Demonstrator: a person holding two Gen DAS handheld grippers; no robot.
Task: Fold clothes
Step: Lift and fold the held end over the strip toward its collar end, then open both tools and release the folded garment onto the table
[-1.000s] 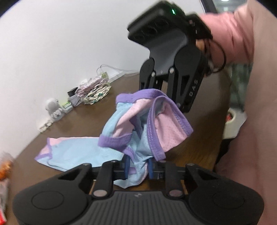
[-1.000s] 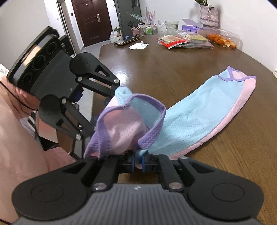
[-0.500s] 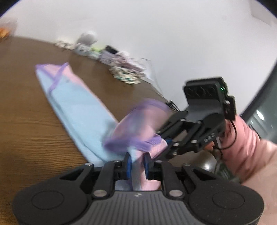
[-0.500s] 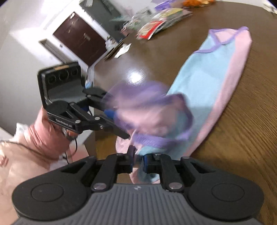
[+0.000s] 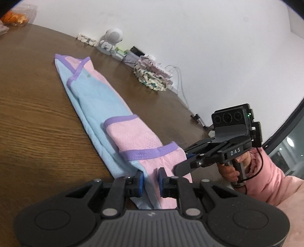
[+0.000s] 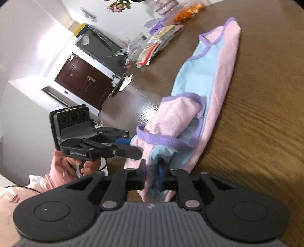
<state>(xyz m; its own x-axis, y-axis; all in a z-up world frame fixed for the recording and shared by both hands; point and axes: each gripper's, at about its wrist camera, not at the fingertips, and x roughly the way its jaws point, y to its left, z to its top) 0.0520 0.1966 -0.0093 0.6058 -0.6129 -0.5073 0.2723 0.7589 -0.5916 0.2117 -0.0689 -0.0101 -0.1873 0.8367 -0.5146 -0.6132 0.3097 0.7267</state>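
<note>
A pink and light-blue mesh top (image 5: 98,100) with purple trim lies stretched out lengthwise on the brown wooden table (image 5: 28,117). Its near end is doubled back over itself, showing pink panels (image 6: 176,117). My left gripper (image 5: 151,182) is shut on the near blue-and-pink edge. My right gripper (image 6: 153,175) has a bunch of the same end between its pads, and its jaws are closing on it. The right gripper (image 5: 179,168) shows in the left wrist view, touching the top's near right corner. In the right wrist view the left gripper (image 6: 135,150) sits at the top's left side.
A white astronaut figure (image 5: 112,39), a patterned cloth bundle (image 5: 152,77) and cables line the wall side of the table. Snack packets (image 6: 153,47) and orange peel (image 6: 188,11) lie at the far end. A person's pink sleeve (image 5: 269,182) is at the near edge.
The top's end hung bunched in the air between both grippers; now it lies folded down on the table. Both grippers have rolled and sunk with it.
</note>
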